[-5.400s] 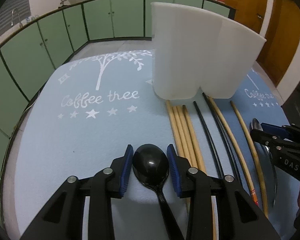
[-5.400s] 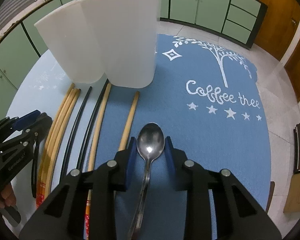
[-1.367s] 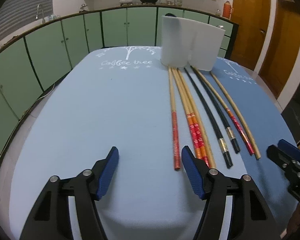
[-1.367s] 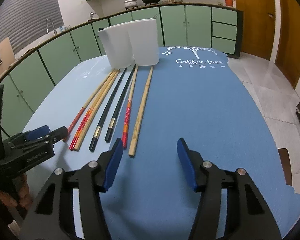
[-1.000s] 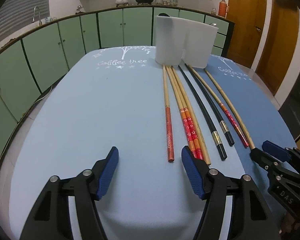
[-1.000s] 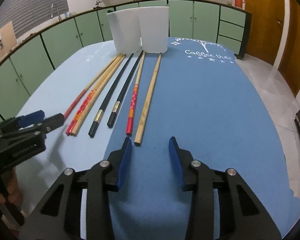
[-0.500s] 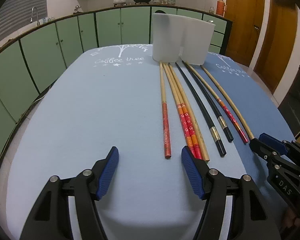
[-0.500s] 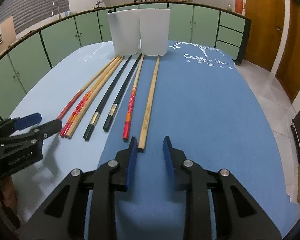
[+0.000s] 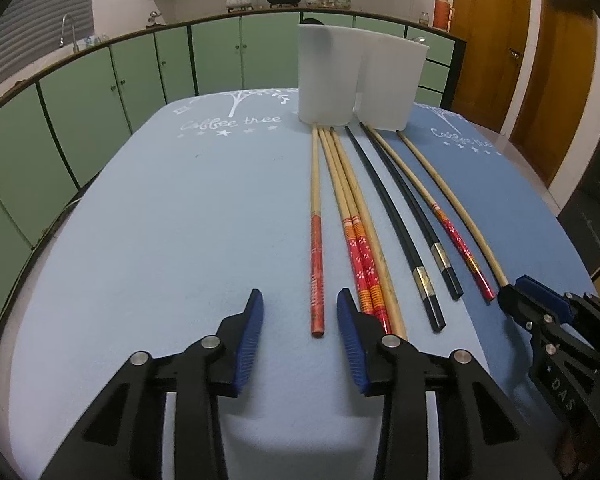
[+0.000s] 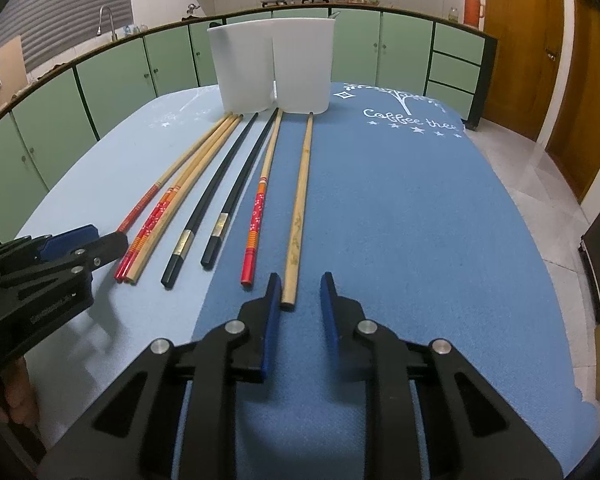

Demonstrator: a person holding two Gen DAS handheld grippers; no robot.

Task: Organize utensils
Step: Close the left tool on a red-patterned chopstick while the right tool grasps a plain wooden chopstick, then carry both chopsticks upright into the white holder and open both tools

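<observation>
Several chopsticks lie side by side on the blue table mat, tips toward a white two-part holder (image 9: 360,76), which also shows in the right wrist view (image 10: 272,64). My left gripper (image 9: 299,304) is open and empty, its jaws astride the near end of the leftmost red-ended chopstick (image 9: 316,240). My right gripper (image 10: 300,286) is open and empty, its jaws astride the near end of the plain bamboo chopstick (image 10: 300,200). Two black chopsticks (image 10: 220,200) lie in the middle of the row. A black spoon tip and a metal spoon tip show above the holder's rim.
The mat (image 10: 420,200) is darker blue on the right half and light blue (image 9: 180,220) on the left, with "Coffee tree" print. Green cabinets (image 9: 140,72) ring the table. Wooden doors (image 9: 500,40) stand at the right. Each gripper shows in the other's view.
Both spoons went from the grippers into the holder earlier. Since half a second ago both grippers have moved forward and narrowed, so each now straddles a chopstick end.
</observation>
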